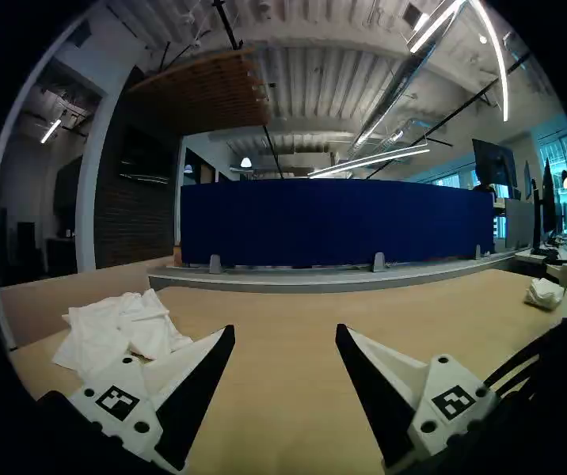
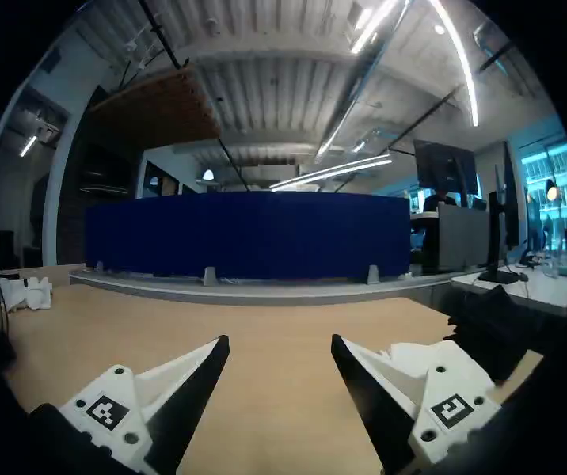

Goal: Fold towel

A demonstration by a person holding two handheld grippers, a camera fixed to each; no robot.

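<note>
A crumpled white towel (image 1: 121, 332) lies on the desk (image 1: 299, 380) just beyond the left finger of the left gripper (image 1: 284, 328), whose fingers stand apart, empty. The right gripper (image 2: 279, 338) fingers also stand apart above the desk.

The left gripper view is taken from low over the bench (image 1: 283, 324), nearly level, and is aimed forward along its own fingers (image 1: 200, 380), so the wood is seen close. The right gripper view is held equally low and is aimed the same way. Both are faced toward the blue partition (image 2: 244, 237) at the bench's far edge. Partition, bench top and ceiling (image 2: 283, 87) are shared.
</note>
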